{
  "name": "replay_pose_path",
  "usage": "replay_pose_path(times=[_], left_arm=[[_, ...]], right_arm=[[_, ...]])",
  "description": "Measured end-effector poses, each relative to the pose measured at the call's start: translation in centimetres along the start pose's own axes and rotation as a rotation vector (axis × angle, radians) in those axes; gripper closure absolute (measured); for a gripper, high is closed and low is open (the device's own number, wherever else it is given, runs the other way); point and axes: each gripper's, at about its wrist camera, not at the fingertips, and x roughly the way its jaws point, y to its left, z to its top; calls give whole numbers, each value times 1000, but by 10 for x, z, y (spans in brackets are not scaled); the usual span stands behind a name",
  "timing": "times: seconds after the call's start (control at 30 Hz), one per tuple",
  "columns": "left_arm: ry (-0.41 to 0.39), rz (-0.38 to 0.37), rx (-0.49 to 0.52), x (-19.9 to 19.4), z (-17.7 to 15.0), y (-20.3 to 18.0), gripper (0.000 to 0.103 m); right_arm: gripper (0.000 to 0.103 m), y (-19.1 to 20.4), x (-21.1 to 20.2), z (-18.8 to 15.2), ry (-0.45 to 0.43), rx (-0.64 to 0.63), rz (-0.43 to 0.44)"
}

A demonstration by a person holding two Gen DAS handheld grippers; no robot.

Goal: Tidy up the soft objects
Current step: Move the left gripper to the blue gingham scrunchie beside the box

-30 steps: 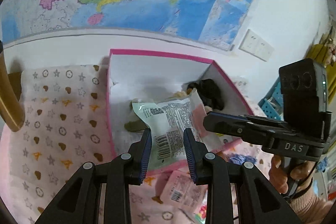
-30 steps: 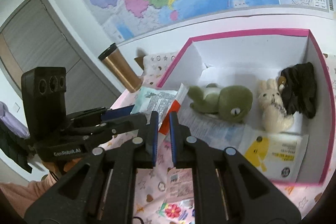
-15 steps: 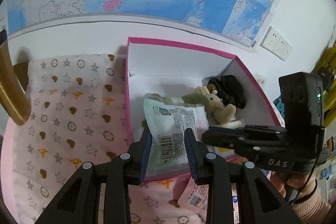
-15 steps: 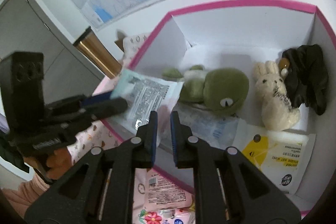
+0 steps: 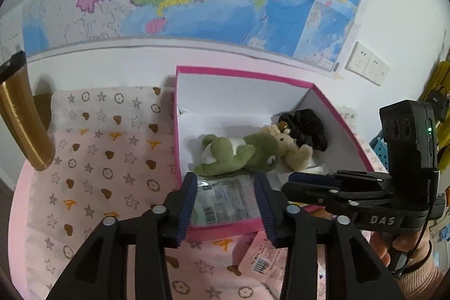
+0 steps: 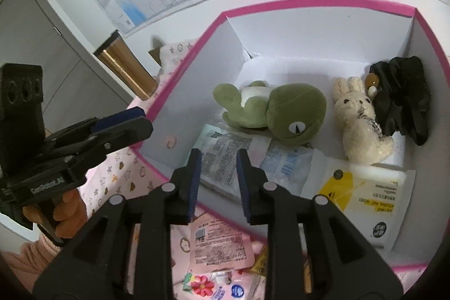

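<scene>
A pink-rimmed white box point(image 5: 242, 76) point(image 6: 309, 3) holds a green plush frog point(image 5: 239, 152) point(image 6: 275, 107), a cream plush bunny point(image 5: 292, 151) point(image 6: 360, 123), a black soft item point(image 5: 308, 127) point(image 6: 402, 97) and flat packets. A pale green packet point(image 5: 222, 203) point(image 6: 225, 156) lies flat in the box's near corner. My left gripper point(image 5: 226, 205) is open above it, not touching. My right gripper point(image 6: 218, 176) is open and empty over the same packet. A yellow-label packet point(image 6: 362, 196) lies at the box's near right.
A pink packet point(image 5: 264, 257) point(image 6: 219, 243) and a flowered packet point(image 6: 208, 284) lie on the star-print pink cloth point(image 5: 92, 159) in front of the box. A gold tumbler point(image 5: 19, 117) point(image 6: 126, 66) stands at the left. A map covers the wall behind.
The pale green packet was held in my left gripper above the box; it now lies in the box. Both grippers have opened, and the right one has moved over the box.
</scene>
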Motion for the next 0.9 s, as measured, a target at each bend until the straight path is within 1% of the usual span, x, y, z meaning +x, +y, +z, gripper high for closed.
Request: replay_pose_path(times=[0.07, 0.17, 0.3, 0.4, 0.47, 0.63, 0.73, 0.77, 0.83, 0.9], left_arm=[[-31, -22, 12, -12, -6, -4, 55], [-62, -51, 26, -26, -14, -11, 50], [-75, -89, 46, -36, -29, -20, 48], [-50, -113, 58, -32, -41, -25, 47], [-24, -116, 61, -26, -49, -27, 47], [79, -130, 39, 0, -72, -30, 47], [115, -159, 45, 8, -83, -40, 47], [121, -165, 50, 9, -86, -44, 47], [138, -197, 61, 12, -90, -54, 47], [144, -210, 82, 14, -92, -64, 47]], right_arm=[[68, 3, -13, -5, -28, -12, 13], [66, 8, -33, -12, -65, -30, 34], [61, 12, -63, -24, -112, -40, 45], [60, 10, -81, -38, -129, -36, 46], [60, 6, -88, -49, -127, -29, 41], [60, -6, -93, -74, -104, 2, 8], [60, -17, -94, -88, -91, 35, -23], [60, -22, -94, -93, -89, 47, -41], [60, -33, -96, -102, -84, 67, -110], [59, -47, -98, -109, -80, 104, -152]])
